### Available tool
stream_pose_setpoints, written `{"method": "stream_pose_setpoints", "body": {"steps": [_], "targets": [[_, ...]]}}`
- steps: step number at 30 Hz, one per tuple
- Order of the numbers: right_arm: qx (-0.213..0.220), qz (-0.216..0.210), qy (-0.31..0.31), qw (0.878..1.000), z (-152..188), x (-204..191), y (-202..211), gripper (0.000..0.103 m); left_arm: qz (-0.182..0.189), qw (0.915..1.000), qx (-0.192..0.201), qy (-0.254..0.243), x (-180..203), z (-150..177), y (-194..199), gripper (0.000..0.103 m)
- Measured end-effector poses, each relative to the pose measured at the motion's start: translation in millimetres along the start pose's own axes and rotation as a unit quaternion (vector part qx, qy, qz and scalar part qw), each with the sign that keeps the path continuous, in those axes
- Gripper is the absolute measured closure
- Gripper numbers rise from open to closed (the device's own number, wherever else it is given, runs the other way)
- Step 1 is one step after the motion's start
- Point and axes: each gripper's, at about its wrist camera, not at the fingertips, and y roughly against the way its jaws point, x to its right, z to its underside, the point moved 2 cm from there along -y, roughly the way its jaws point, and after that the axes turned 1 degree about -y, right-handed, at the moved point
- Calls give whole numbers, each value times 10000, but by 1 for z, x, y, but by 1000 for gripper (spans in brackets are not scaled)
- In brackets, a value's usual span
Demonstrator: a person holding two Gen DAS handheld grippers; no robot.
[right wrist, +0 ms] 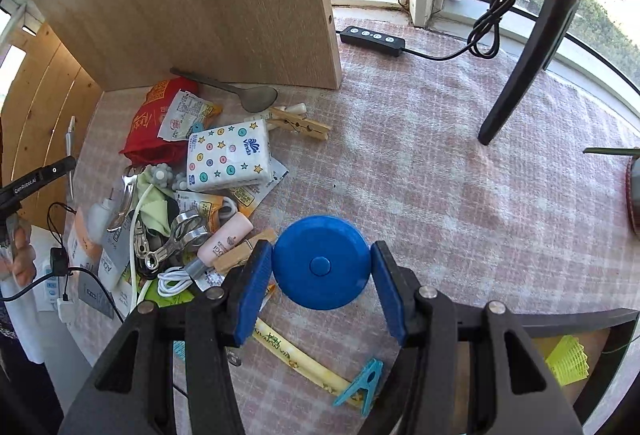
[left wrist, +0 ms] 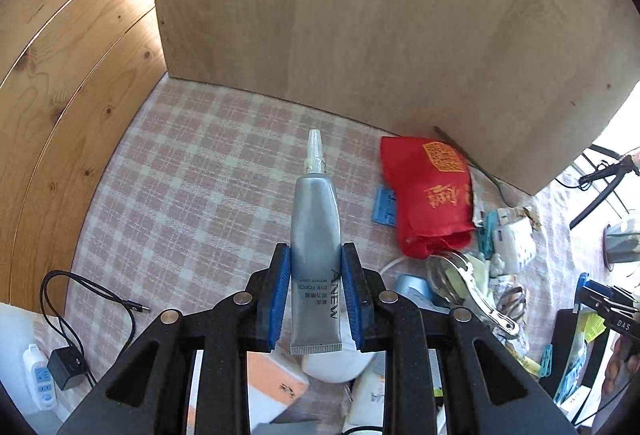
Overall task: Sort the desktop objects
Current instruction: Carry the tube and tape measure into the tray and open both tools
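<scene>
In the left wrist view my left gripper point(left wrist: 316, 295) is shut on a silver-grey cream tube point(left wrist: 315, 247), held above the checked tablecloth point(left wrist: 192, 179) with its clear nozzle pointing away. In the right wrist view my right gripper point(right wrist: 322, 283) is shut on a round blue tape measure point(right wrist: 321, 262), its blue pads point(right wrist: 252, 287) pressing both sides, lifted over the cloth. A heap of small objects lies left of it: a tissue pack point(right wrist: 229, 157), a red pouch point(right wrist: 150, 127), a pink tube point(right wrist: 224, 241), wooden pegs point(right wrist: 300, 125), a grey spoon point(right wrist: 256, 97).
A wooden panel point(left wrist: 400, 15) stands upright at the back of the table, with pine boards point(left wrist: 60, 75) to the left. A black tripod leg point(right wrist: 524, 59) and a cable remote point(right wrist: 372, 37) stand near the window. A blue peg point(right wrist: 362, 387) and yellow sachet point(right wrist: 296, 357) lie near the table's front edge.
</scene>
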Motion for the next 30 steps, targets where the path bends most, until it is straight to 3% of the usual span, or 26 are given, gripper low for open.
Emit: {"method": "stream_pose_setpoints", "body": {"steps": [9, 14, 21, 24, 30], "targets": [[356, -14, -220, 9991, 54, 44, 44, 54, 771, 9923, -83, -971, 128, 45, 25, 79], [490, 140, -536, 9973, 99, 83, 69, 54, 1437, 9780, -262, -1488, 215, 81, 16, 79], [525, 322, -1165, 9913, 155, 143, 83, 54, 2140, 9511, -789, -2083, 331, 142, 10, 79], [525, 405, -1411, 9878, 174, 164, 84, 54, 2275, 9432, -1001, -2206, 363, 163, 6, 79], [563, 449, -1746, 9820, 198, 190, 85, 54, 2178, 9344, -1173, -2563, 402, 192, 2, 79]]}}
